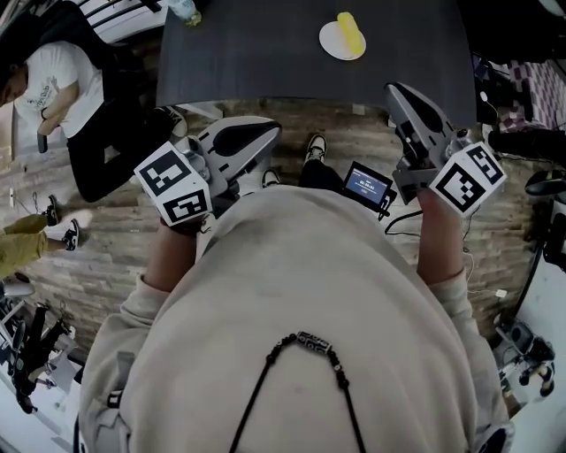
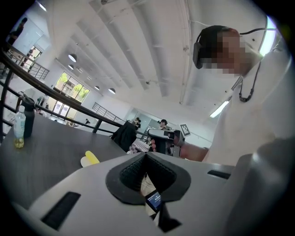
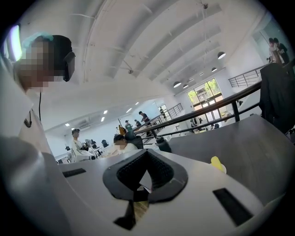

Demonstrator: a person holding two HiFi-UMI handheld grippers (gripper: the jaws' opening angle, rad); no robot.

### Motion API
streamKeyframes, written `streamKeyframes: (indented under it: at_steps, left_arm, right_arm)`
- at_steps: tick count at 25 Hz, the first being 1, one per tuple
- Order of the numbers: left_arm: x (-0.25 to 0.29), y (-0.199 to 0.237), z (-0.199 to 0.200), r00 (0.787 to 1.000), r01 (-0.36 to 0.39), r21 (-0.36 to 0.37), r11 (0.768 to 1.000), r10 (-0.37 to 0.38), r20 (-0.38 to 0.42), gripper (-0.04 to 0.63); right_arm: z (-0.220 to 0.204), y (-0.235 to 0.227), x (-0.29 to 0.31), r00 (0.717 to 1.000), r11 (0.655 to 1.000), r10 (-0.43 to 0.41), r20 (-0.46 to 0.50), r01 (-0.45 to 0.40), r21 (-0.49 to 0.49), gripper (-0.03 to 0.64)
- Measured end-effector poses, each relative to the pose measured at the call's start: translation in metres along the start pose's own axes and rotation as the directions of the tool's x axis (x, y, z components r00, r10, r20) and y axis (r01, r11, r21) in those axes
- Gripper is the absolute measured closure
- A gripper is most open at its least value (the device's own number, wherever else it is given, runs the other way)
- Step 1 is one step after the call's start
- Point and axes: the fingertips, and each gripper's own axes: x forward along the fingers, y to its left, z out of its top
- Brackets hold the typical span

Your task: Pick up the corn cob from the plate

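Both our left claw (image 1: 269,133) and right claw (image 1: 396,89) sit pressed together, empty, short of the dark grey bench (image 1: 256,55); yellow corn cob (image 1: 350,33) on round white plate (image 1: 329,42) near its cropped edge.

Small screen (image 1: 368,185) text seemingly illegible

Open dark grey bench (image 1: 256,62) runs from its near edge to the round white plate (image 1: 328,41); 1 clear plastic bottle (image 1: 184,11) stands far off left.
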Motion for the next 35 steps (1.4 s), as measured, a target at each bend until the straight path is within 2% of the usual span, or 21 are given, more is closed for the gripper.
streamKeyframes:
  at_steps: [6,11,17,21,28,35]
  left_arm:
    - [0.036,0.012,0.022,0.999,-0.002,-0.036,0.999,0.003,0.040,0.595]
    - [0.088,0.022,0.041,1.000,-0.005,0.016,1.000,0.005,0.006,0.595]
    - [0.115,0.031,0.050,0.999,-0.052,-0.006,0.999,0.052,-0.013,0.595]
    - [0.145,0.044,0.053,0.995,-0.095,-0.028,0.995,0.094,-0.043,0.595]
    - [0.147,0.059,0.051,0.981,-0.161,-0.016,0.987,0.158,-0.108,0.595]
    - [0.168,0.066,0.063,0.981,-0.153,-0.011,0.988,0.151,-0.126,0.595]
  right_arm:
    - [0.019,-0.032,0.008,0.999,1.000,0.031,-0.023,-0.031,-0.002,0.601]
    - [0.041,-0.078,0.006,0.999,0.999,0.035,-0.014,-0.035,0.017,0.601]
    - [0.049,-0.115,0.008,0.999,0.996,0.053,-0.009,-0.053,0.070,0.601]
    - [0.058,-0.157,0.013,0.997,0.988,0.083,0.000,-0.082,0.131,0.601]
    - [0.045,-0.177,0.034,0.990,0.970,0.143,-0.006,-0.138,0.202,0.601]
    - [0.053,-0.204,0.028,0.991,0.957,0.132,0.035,-0.137,0.257,0.601]
